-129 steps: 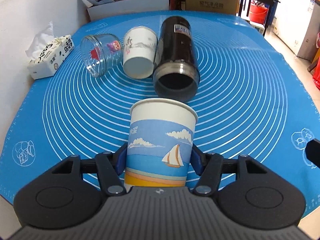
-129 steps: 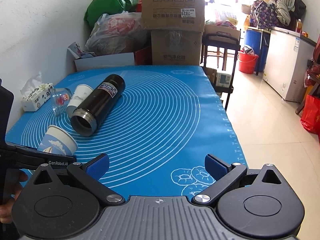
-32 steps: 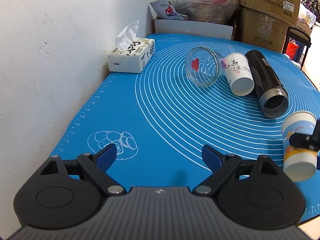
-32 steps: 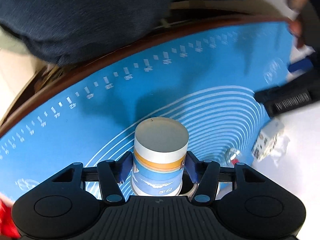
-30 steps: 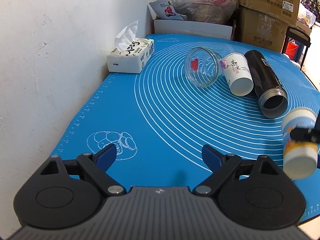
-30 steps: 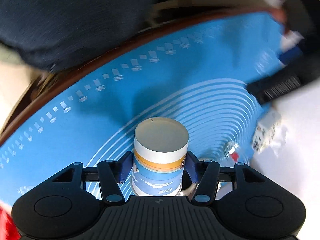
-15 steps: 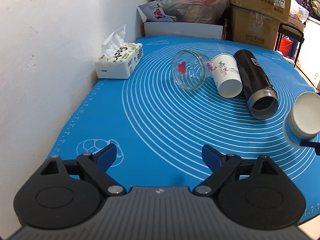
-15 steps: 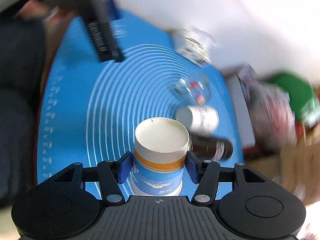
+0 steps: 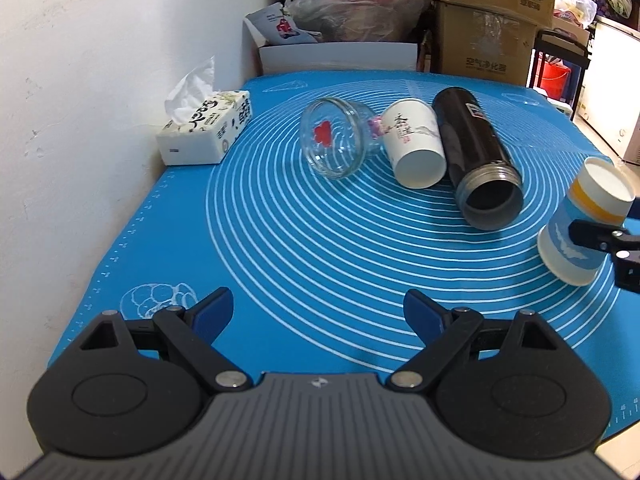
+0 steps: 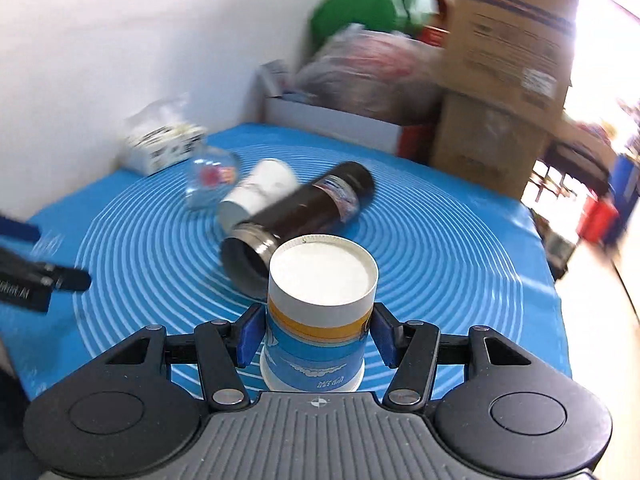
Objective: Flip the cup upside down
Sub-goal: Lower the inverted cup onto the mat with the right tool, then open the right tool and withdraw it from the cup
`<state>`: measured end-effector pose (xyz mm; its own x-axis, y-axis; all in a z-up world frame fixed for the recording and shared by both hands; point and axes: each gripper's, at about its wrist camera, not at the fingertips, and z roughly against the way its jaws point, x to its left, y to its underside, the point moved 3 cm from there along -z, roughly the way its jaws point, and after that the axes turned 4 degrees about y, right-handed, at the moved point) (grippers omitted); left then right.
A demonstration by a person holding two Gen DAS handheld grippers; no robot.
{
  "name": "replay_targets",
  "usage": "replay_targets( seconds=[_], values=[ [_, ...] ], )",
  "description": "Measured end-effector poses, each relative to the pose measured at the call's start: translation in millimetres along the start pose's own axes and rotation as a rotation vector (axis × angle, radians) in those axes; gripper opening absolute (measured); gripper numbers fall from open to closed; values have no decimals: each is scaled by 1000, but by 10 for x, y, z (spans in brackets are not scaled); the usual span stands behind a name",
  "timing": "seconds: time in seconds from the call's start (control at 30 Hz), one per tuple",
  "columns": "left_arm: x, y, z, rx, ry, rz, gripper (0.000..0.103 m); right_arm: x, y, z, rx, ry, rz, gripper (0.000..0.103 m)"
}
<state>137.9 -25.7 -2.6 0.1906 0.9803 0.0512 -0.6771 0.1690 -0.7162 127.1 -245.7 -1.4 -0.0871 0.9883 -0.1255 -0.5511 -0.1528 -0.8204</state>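
Two paper cups are seen: one cup (image 10: 320,320), bottom up and tilted, is clamped by the right gripper (image 10: 316,338) (partly cut off at left view's edge), the left gripper (image 9: 318,312) spread wide, holding nothing.

black hand-held gripper (image 9: 316,312) bodies, ribbed grey housing, blue finger pads (image 9: 210,312), silver screws

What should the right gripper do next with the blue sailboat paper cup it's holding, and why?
Probably lower it rim-first onto the blue silicone mat. The right gripper clamps the blue sailboat paper cup base-up but tilted, seemingly above the mat; the left gripper is open and empty.
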Motion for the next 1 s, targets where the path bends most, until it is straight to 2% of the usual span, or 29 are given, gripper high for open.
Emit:
replay_targets(
  seconds=[0.27,0.63,0.7,0.83,0.9,1.0],
  values=[
    [-106,0,12,-17,0,3,92,60,127,-31,-26,99,-106,54],
    [-188,9,5,-19,7,3,92,19,161,-47,-51,94,-141,55],
    [-199,4,14,-22,9,3,92,5,165,-53,-47,93,-150,63],
    [-222,-10,51,-32,2,2,92,-29,167,-9,-46,87,-164,67],
    [-237,-21,76,-33,6,9,92,-50,167,65,-52,86,-177,78],
    [-274,-33,141,-46,20,15,92,-81,180,235,-59,83,-190,85]
  ],
)
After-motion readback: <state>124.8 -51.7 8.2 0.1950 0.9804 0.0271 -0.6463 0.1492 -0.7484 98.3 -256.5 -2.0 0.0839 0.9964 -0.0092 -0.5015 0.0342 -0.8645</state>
